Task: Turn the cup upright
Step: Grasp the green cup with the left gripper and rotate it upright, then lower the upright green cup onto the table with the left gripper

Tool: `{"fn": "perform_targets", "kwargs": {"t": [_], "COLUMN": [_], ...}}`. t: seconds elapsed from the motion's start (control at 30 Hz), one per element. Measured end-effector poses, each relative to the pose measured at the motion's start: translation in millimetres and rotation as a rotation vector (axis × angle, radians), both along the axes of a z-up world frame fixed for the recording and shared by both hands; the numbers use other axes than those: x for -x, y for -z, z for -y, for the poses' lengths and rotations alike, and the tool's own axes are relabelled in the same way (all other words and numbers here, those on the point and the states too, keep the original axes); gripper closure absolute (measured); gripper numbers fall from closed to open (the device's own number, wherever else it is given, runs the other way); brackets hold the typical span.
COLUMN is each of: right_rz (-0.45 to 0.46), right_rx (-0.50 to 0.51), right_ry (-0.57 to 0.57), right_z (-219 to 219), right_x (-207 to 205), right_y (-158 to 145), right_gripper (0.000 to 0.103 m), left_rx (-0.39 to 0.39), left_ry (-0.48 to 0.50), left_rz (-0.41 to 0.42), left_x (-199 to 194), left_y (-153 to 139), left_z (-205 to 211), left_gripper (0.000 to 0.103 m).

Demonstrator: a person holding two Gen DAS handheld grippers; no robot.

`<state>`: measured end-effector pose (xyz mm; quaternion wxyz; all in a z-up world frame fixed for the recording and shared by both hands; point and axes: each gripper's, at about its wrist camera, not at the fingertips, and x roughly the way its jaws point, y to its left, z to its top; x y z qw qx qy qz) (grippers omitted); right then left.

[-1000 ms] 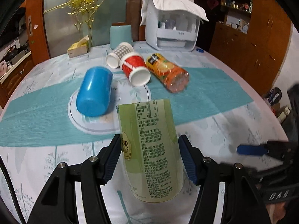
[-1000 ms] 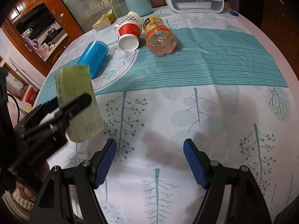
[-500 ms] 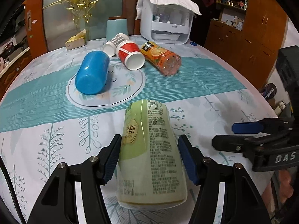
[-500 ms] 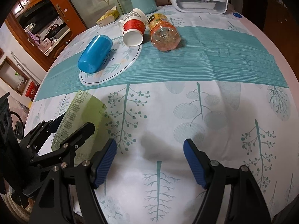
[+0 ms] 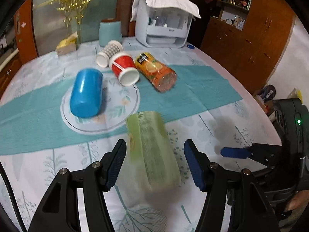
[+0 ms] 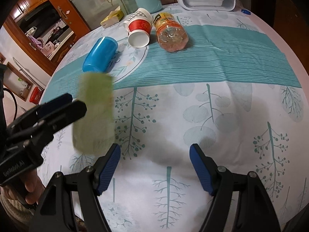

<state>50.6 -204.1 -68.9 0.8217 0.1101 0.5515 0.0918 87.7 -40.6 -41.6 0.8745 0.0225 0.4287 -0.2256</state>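
Observation:
A green labelled cup is blurred between the blue pads of my left gripper; the pads stand apart from its sides, so the gripper is open. In the right wrist view the cup stands roughly upright beside the left gripper's fingers. My right gripper is open and empty over the tablecloth. A blue cup, a red paper cup and a checked paper cup lie on their sides further back.
An orange drink bottle lies on its side on the teal runner. A white appliance, a teal canister and a tissue box stand at the far edge. The right gripper's finger shows at the right.
The left gripper's pads have opened away from the green cup, which it held half a second ago. The cup is now blurred and has swung from tilted to roughly upright.

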Motion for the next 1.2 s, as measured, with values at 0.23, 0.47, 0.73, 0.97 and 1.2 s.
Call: {"fn": "perform_targets", "kwargs": {"t": [0.23, 0.47, 0.73, 0.97, 1.2], "right_rz": [-0.012, -0.020, -0.016, -0.018, -0.032], "right_rx": [-0.006, -0.017, -0.038, -0.062, -0.071], "right_ry": [0.002, 0.011, 0.023, 0.040, 0.038], "right_z": [1, 3, 8, 13, 13], "right_x": [-1, -3, -17, -31, -36], "right_y": [3, 5, 0, -1, 1], "right_gripper": [0.028, 0.028, 0.028, 0.028, 0.028], "left_rx": [-0.004, 0.017, 0.025, -0.062, -0.018], "left_ry": [0.000, -0.021, -0.048, -0.029, -0.023], "left_rz": [-0.080, -0.265, -0.492, -0.540, -0.638], "left_x": [-13, -51, -94, -114, -130], "left_y": [16, 26, 43, 46, 55], "left_z": [2, 5, 13, 28, 31], "left_gripper": [0.043, 0.043, 0.043, 0.042, 0.045]}}
